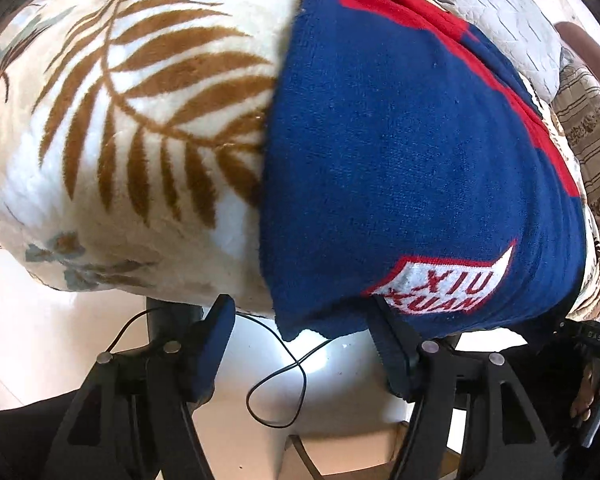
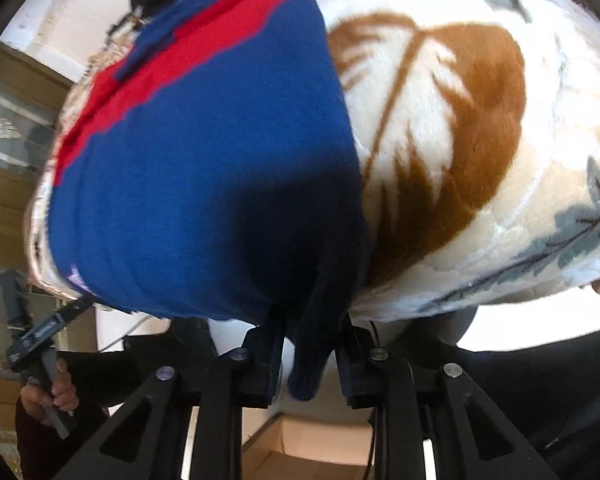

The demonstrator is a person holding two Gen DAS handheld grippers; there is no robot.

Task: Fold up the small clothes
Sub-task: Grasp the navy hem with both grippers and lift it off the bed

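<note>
A small navy and red knit sweater (image 1: 400, 152) with a white and red "XIU XUAN" patch (image 1: 440, 284) lies flat on a cream blanket with brown leaves (image 1: 132, 120). My left gripper (image 1: 304, 344) is open at the sweater's near hem, its right finger (image 1: 396, 352) under the hem edge. In the right wrist view the sweater (image 2: 220, 160) fills the middle. My right gripper (image 2: 310, 360) is open, with a dark fold of the sweater's corner (image 2: 312, 352) hanging between its fingers.
A quilted grey pillow (image 1: 512, 20) and a striped brown cloth (image 1: 596, 140) lie beyond the sweater. A thin black cable (image 1: 284, 384) loops below the blanket's edge. The other hand-held gripper (image 2: 40, 344) shows at the left of the right wrist view.
</note>
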